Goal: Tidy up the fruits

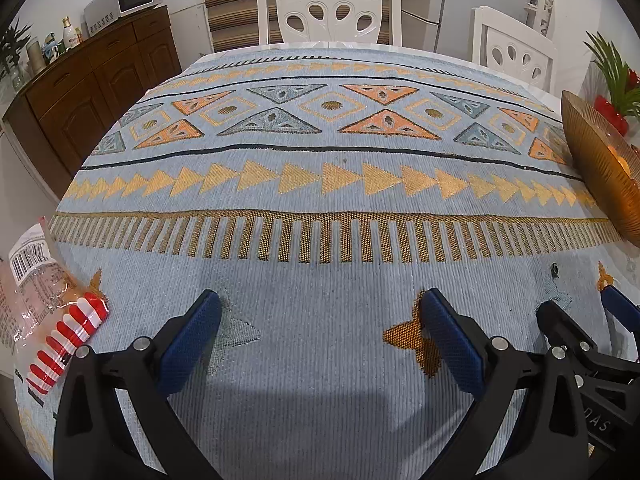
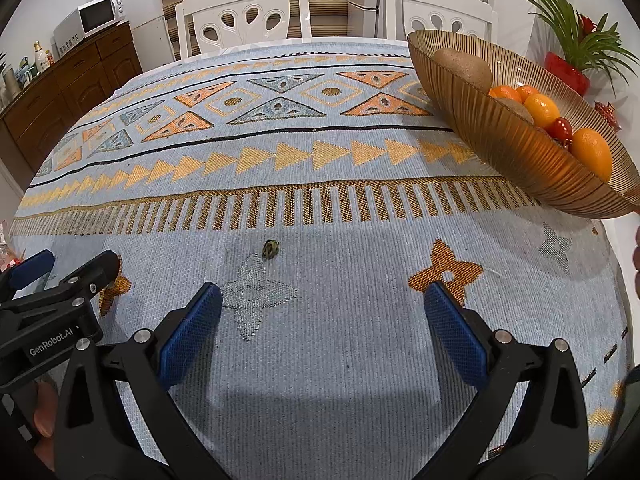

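Observation:
An amber ribbed glass bowl [image 2: 492, 136] stands at the table's right side and holds kiwis [image 2: 464, 68], several oranges [image 2: 542, 110] and a small red fruit [image 2: 562, 128]. In the left wrist view only the bowl's [image 1: 600, 168] outer wall shows at the right edge. My right gripper [image 2: 322, 300] is open over the blue patterned cloth, nothing between its fingers. My left gripper [image 1: 320, 308] is open too and holds nothing; it sits just left of the right one. A small green-brown scrap [image 2: 271, 249] lies on the cloth ahead of the right gripper.
A crumpled plastic bag [image 1: 48, 312] with red and white stripes lies at the table's left edge. Two white chairs [image 2: 244, 12] stand at the far side. A potted plant in a red pot [image 2: 568, 68] is behind the bowl. A wooden sideboard [image 1: 92, 80] with a microwave stands left.

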`<state>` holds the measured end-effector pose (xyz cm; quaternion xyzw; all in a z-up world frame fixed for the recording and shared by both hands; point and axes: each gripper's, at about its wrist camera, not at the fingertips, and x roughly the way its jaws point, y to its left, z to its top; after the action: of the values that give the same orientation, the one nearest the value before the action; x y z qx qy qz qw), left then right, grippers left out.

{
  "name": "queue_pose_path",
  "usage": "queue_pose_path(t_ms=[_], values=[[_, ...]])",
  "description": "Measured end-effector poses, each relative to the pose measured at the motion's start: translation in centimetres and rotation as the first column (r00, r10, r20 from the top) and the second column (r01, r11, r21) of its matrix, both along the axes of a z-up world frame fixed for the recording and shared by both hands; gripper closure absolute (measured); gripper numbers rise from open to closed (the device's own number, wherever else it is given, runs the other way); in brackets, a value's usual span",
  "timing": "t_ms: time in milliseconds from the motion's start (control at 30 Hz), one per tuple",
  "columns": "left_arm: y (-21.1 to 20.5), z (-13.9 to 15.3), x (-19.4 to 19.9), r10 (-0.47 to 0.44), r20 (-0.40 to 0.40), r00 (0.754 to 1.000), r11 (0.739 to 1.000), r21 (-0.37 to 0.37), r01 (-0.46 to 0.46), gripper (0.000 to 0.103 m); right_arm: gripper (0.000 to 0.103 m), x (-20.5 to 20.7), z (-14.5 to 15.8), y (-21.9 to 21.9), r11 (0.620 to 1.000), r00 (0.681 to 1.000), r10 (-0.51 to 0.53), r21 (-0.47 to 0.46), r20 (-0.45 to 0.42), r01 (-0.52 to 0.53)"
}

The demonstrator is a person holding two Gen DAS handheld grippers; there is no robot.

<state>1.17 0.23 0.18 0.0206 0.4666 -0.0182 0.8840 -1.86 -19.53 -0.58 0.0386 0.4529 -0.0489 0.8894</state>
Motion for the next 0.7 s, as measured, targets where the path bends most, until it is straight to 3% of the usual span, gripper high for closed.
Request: queue_pose_path(t_ms=[700], values=[[-0.08,-0.08,0.11,-0.005,0.003,1.000,1.000,0.005,0.005,0.005,0.003,0.00,0.00,0.01,1.000,1.000,0.000,0.000,0.000,0.000]])
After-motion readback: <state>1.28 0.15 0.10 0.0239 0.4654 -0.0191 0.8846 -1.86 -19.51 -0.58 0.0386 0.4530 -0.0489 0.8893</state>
